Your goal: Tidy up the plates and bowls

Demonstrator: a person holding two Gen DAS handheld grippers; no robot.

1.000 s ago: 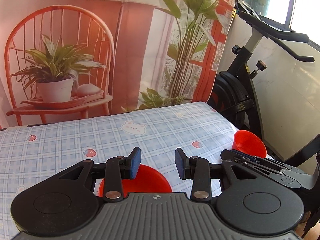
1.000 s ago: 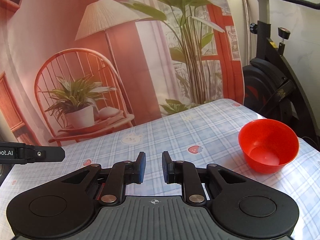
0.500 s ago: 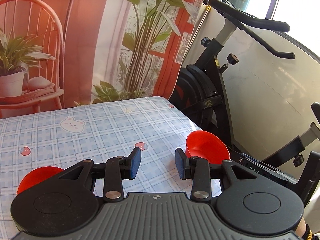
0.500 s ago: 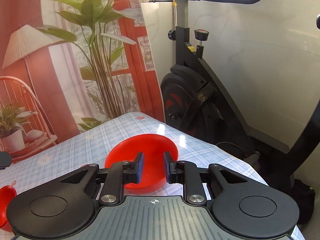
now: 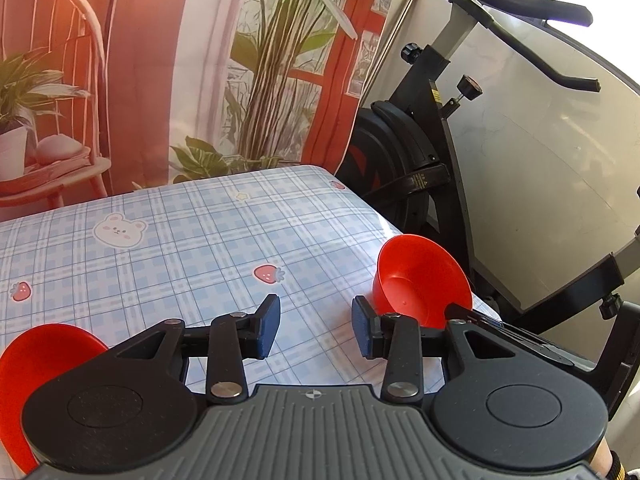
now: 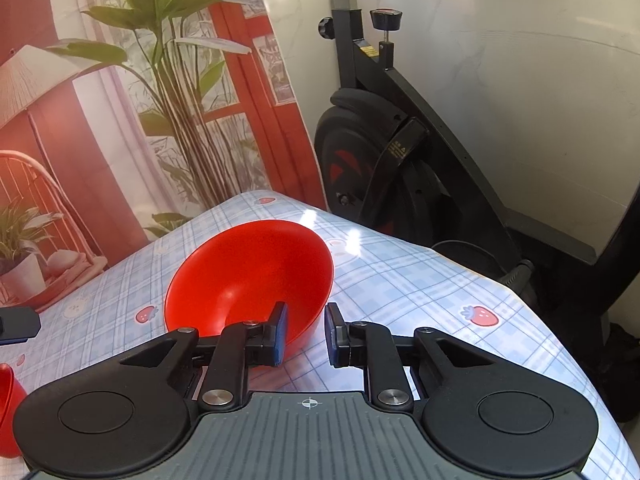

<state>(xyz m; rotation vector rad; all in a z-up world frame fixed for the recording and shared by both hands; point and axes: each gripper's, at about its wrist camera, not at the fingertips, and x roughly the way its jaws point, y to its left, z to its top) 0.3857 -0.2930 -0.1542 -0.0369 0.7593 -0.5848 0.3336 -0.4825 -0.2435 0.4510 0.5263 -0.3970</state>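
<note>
I have the right gripper (image 6: 306,332) at the near rim of the round red plastic bowl (image 6: 248,272), which sits close to the right edge of the table with the blue checked tablecloth (image 6: 400,280) (little bears and strawberries printed on it). The bowl looks tipped, its mouth turned towards my camera. The jaws have just been closing. One finger reaches into the bowl, the other stays outside, and the near wall passes between them. A strip of cloth shows between the wall and the outer pad, so as far as I can judge from this angle they are not clamped on it yet.

The left gripper (image 5: 316,330) hangs over bare cloth, its fingers parted with nothing between them. From its camera the same bowl (image 5: 416,284) is just to the right of the fingers. A second red plastic bowl (image 5: 40,356) is at the near left, half hidden behind the gripper body. Beyond the table's right edge stands a black exercise bike (image 5: 420,160).
</note>
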